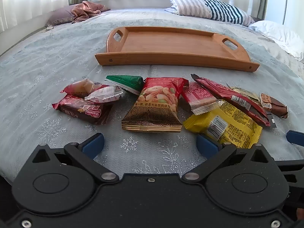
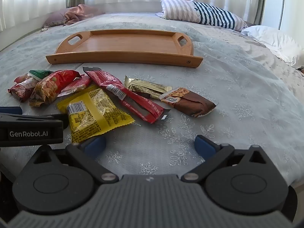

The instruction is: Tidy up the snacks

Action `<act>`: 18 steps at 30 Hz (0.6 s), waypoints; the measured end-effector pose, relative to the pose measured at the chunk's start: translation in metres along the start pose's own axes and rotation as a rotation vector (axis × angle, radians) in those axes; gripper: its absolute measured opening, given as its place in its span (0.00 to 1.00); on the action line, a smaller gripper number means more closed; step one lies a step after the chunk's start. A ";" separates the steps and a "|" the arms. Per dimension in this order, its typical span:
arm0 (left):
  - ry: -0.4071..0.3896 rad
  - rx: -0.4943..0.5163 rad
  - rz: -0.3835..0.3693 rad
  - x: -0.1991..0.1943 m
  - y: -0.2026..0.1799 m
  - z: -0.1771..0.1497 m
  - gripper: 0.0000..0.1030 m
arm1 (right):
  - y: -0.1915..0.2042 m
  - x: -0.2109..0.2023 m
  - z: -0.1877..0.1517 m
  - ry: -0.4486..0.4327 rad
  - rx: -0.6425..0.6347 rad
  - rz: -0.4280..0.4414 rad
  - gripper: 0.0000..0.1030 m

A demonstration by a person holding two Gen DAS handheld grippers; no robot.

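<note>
Several snack packets lie in a row on the bed in front of an empty wooden tray. Among them are a red-and-gold nut bag, a yellow packet, a long red bar, a brown almond bar, a green packet and red packets at the left. My left gripper is open and empty, just short of the nut bag. My right gripper is open and empty, near the yellow packet.
The bed has a pale snowflake cover. A striped pillow and a white pillow lie at the far right, pink bedding at the far left. The left gripper's body shows at the right view's left edge.
</note>
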State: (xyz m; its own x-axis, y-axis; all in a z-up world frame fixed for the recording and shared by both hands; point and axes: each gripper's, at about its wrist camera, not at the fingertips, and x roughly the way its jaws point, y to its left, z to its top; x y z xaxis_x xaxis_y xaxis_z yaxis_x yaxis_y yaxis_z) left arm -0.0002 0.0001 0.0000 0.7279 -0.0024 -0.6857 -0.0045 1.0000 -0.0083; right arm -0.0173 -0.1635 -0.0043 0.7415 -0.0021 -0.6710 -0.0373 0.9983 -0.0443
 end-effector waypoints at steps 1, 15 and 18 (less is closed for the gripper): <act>0.002 0.001 0.001 0.000 0.000 0.000 1.00 | 0.000 0.000 0.000 0.001 0.000 0.000 1.00; 0.003 -0.002 -0.001 0.000 0.000 0.000 1.00 | -0.001 0.000 0.000 0.000 -0.003 -0.003 1.00; 0.003 -0.002 -0.001 0.000 0.000 0.000 1.00 | 0.001 0.000 0.000 -0.001 -0.004 -0.004 1.00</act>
State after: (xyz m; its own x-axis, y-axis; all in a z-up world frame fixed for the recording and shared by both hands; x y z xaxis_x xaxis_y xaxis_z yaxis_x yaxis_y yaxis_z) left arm 0.0000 0.0001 0.0001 0.7259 -0.0037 -0.6878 -0.0047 0.9999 -0.0104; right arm -0.0173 -0.1628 -0.0043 0.7426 -0.0056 -0.6697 -0.0375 0.9980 -0.0500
